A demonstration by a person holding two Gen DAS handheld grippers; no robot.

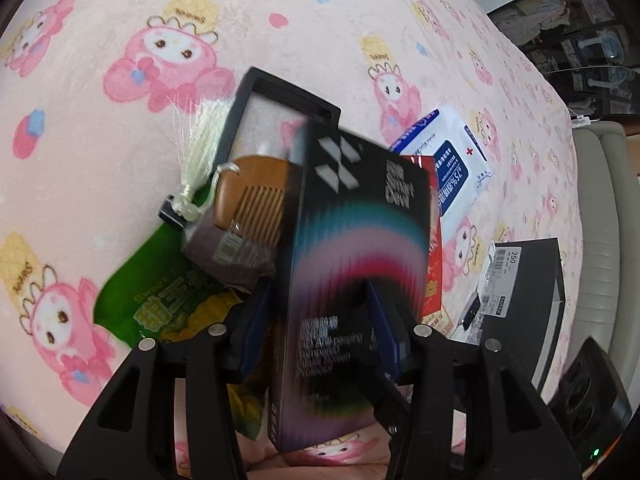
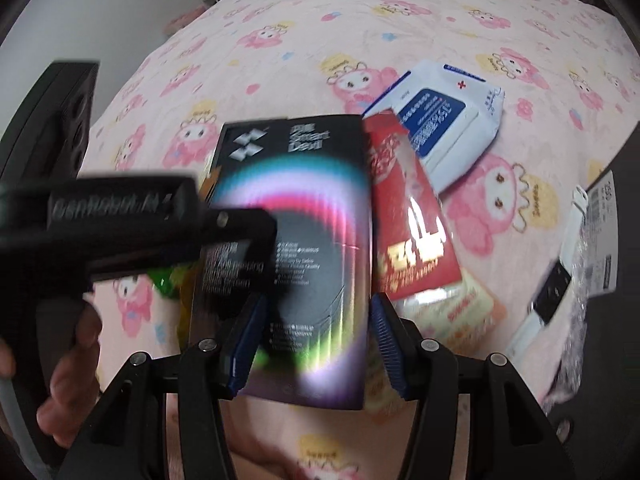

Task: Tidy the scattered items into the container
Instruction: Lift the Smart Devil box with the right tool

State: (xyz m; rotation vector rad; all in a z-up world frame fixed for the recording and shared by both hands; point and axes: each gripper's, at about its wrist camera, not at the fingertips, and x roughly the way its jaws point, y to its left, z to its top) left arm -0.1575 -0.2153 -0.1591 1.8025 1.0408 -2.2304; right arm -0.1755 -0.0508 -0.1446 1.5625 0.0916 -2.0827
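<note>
Pink cartoon-print blanket (image 1: 100, 184) carries, left to right, green snack bag (image 1: 132, 296), wooden comb (image 1: 256, 196) by black tray (image 1: 256, 80), screen protector box (image 1: 352, 248) clamped in left gripper (image 1: 320, 320) with right gripper (image 2: 316, 340) straddling it, pads' contact unclear, then red packet (image 2: 412, 232), wipes pack (image 2: 440, 120).

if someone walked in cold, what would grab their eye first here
The black screen protector box with its rainbow arc fills the middle, between the left gripper fingers. Behind it lie a wooden comb with a pale tassel, and to the right a red packet overlapping white wipes.
</note>
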